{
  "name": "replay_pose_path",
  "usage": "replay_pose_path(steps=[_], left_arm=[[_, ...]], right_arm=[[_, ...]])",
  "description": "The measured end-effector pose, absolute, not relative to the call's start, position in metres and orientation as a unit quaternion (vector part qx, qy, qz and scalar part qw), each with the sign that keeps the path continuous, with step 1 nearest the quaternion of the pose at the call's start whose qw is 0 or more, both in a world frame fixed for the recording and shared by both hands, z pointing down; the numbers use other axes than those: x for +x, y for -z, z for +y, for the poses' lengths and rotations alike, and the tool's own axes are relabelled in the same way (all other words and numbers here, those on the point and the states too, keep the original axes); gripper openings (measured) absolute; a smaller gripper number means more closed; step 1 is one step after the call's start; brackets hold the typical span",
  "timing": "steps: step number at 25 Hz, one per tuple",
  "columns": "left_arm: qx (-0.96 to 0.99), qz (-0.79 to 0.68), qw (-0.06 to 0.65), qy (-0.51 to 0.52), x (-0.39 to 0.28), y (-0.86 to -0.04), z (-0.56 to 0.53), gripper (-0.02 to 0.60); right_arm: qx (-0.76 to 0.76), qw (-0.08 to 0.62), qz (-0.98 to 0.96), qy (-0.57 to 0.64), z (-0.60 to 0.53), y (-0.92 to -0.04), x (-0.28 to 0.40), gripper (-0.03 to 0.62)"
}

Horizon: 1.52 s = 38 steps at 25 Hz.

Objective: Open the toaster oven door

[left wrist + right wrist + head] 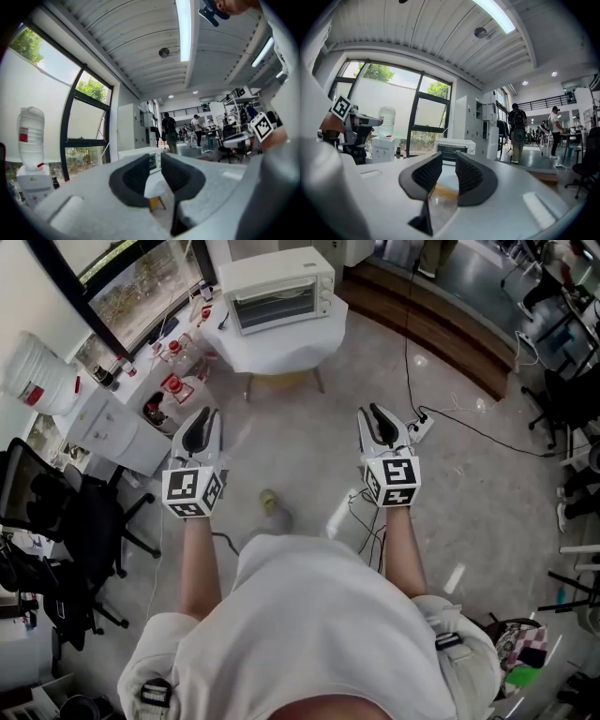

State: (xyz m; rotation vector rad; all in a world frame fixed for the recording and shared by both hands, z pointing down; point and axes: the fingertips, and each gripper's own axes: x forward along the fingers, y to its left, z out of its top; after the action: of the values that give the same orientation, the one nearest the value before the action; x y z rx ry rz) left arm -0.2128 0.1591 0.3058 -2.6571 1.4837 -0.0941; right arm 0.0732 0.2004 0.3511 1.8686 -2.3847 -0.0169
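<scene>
A white toaster oven [281, 287] with its glass door closed stands on a small table draped in white cloth [281, 345], at the top of the head view. Both grippers hang in the air over the floor, well short of that table, pointing toward it. My left gripper [200, 427] is open by a narrow gap with nothing in it; the left gripper view shows the oven [153, 161] far off between the pads. My right gripper [382, 425] is likewise open and empty, and the oven [454, 147] sits beyond its fingertips in the right gripper view.
A water dispenser with a big bottle [39, 381] and red-capped bottles [173, 385] line the left wall. A black office chair [66, 512] stands at left. Cables and a power strip [422, 427] lie on the floor at right. People [518, 131] stand far off.
</scene>
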Motion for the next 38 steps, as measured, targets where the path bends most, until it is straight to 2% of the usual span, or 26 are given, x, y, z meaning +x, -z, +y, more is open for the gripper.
replay_pose_path(steps=[11,26,38], left_arm=[[-0.877,0.479,0.027,0.022,-0.202,-0.326,0.032,0.066],[-0.899,0.435,0.001,0.042,-0.201,-0.331,-0.176,0.066],[-0.913,0.405,-0.017,0.055,-0.186,-0.35,-0.253,0.067]], right_arm=[[0.622,0.065,-0.781,0.0,0.077,-0.364,0.084,0.072],[0.615,0.104,-0.782,-0.01,-0.124,-0.365,0.048,0.072],[0.62,0.122,-0.774,-0.025,-0.19,-0.376,0.051,0.072]])
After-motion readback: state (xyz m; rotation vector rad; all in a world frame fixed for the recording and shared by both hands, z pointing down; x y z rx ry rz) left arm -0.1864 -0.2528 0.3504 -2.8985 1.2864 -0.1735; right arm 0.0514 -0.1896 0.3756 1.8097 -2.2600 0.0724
